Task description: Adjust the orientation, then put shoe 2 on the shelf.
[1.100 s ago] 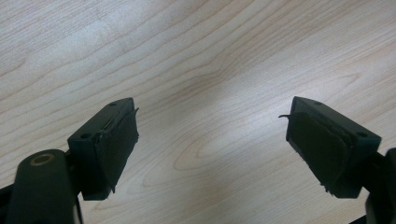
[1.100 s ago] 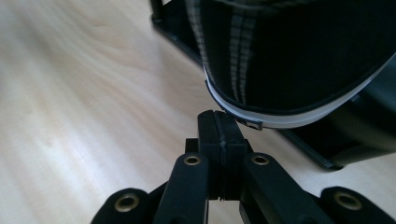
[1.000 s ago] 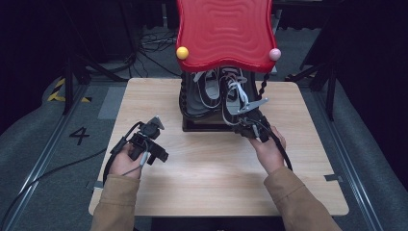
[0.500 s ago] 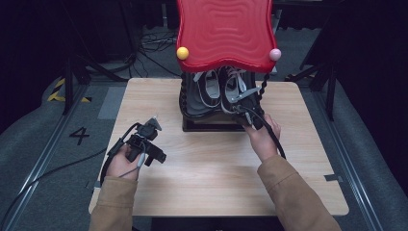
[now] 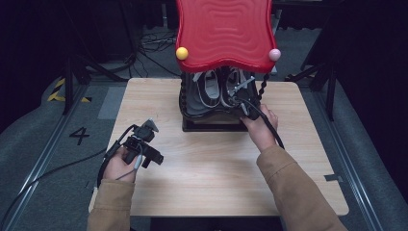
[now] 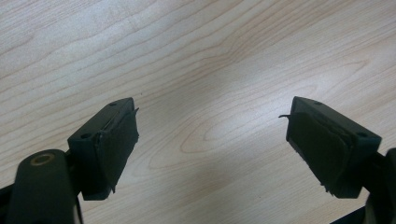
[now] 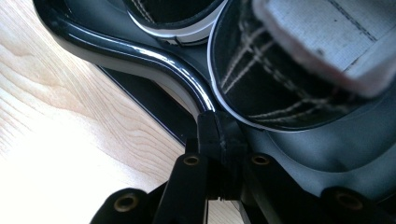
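1. A light wooden desk (image 5: 216, 163) sits in a dark room, with a grey floor around it.
2. At the far side of the desk is a black shoe rack (image 5: 211, 118). It has a wavy red top (image 5: 223, 31) with a yellow ball (image 5: 182, 53) on one corner and a pink ball (image 5: 274, 54) on the other.
3. Two dark shoes lie side by side on the rack's shelf, under the red top: the left shoe (image 5: 204, 91) and the right shoe (image 5: 233, 86). They have white edges and pale insides.
4. The right tool (image 5: 243, 103) is at the front right of the shelf, just by the right shoe. The person's right hand (image 5: 260, 127) holds it, with a tan sleeve behind.
5. In the right gripper view, the right tool (image 7: 219, 135) has its two jaws pressed tight together. They sit at the shiny black rim (image 7: 140, 53) of the shelf, right next to the toe of a shoe (image 7: 280, 84). I cannot tell if they pinch the rim or just touch it.
6. The left tool (image 5: 144, 147) is near the left side of the desk, well apart from the rack. The left hand (image 5: 120, 166) holds it low over the wood.
7. In the left gripper view, the left tool (image 6: 212, 140) is wide open. There is just bare wood between its jaws, and it holds nothing.
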`<state>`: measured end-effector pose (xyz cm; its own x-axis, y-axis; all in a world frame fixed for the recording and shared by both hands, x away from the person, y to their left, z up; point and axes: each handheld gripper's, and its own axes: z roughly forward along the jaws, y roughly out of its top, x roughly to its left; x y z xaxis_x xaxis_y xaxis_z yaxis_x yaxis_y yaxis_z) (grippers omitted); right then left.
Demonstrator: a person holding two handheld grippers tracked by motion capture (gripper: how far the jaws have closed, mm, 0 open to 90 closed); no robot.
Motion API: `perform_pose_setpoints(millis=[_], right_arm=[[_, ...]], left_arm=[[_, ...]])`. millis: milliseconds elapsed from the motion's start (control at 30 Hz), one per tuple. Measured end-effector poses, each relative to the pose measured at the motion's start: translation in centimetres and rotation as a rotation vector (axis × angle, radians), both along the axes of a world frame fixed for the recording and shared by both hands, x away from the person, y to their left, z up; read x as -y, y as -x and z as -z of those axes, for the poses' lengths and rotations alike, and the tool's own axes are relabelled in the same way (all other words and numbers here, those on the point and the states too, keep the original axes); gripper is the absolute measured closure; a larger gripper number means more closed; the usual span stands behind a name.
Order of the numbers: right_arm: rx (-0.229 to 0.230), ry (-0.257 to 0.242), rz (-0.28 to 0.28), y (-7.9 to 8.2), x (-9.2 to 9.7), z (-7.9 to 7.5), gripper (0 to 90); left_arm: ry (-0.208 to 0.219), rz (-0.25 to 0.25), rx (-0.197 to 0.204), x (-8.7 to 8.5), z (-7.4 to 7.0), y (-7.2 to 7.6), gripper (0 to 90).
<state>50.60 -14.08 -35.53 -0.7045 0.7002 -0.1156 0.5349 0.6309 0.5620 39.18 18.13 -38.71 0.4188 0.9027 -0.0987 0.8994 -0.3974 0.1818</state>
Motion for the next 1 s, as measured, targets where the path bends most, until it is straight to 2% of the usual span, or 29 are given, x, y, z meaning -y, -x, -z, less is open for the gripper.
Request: perform_pose_setpoints(millis=[33, 67, 100, 233, 333, 467, 700, 900, 1000], right_arm=[[0.015, 0.015, -0.013, 0.3, 0.1, 0.0, 85.6], [0.015, 0.015, -0.013, 0.3, 0.1, 0.0, 85.6], [0.004, 0.000, -0.013, 0.4, 0.3, 0.1, 81.0], [0.008, -0.043, -0.015, 1.6, 1.5, 0.0, 76.3], [0.023, -0.073, -0.016, 2.5, 2.8, -0.6, 74.1], [0.018, -0.113, -0.006, 3.1, 3.8, -1.3, 72.4], [0.036, -0.135, -0.016, 4.4, 5.6, -2.2, 67.8], [0.034, -0.147, -0.020, 5.5, 7.0, -2.2, 63.4], [0.030, -0.162, -0.023, 6.4, 8.4, -2.2, 59.6]], left_arm=[[0.001, -0.002, -0.003, 0.0, 0.0, -0.1, 17.0], [0.001, -0.002, -0.003, 0.0, 0.0, -0.1, 17.0], [0.002, 0.002, -0.002, 0.0, 0.0, -0.1, 17.0], [0.002, -0.003, 0.002, 0.0, 0.0, -0.2, 17.0], [0.002, 0.007, 0.000, 0.2, -0.1, -0.3, 17.0], [-0.001, 0.006, -0.001, 0.2, -0.1, -0.3, 17.0], [-0.001, 0.012, -0.001, 0.4, 0.0, -0.3, 17.0], [-0.006, 0.013, -0.007, 0.5, 0.1, -0.3, 17.0], [-0.002, 0.006, -0.003, 0.4, 0.0, -0.3, 17.0]])
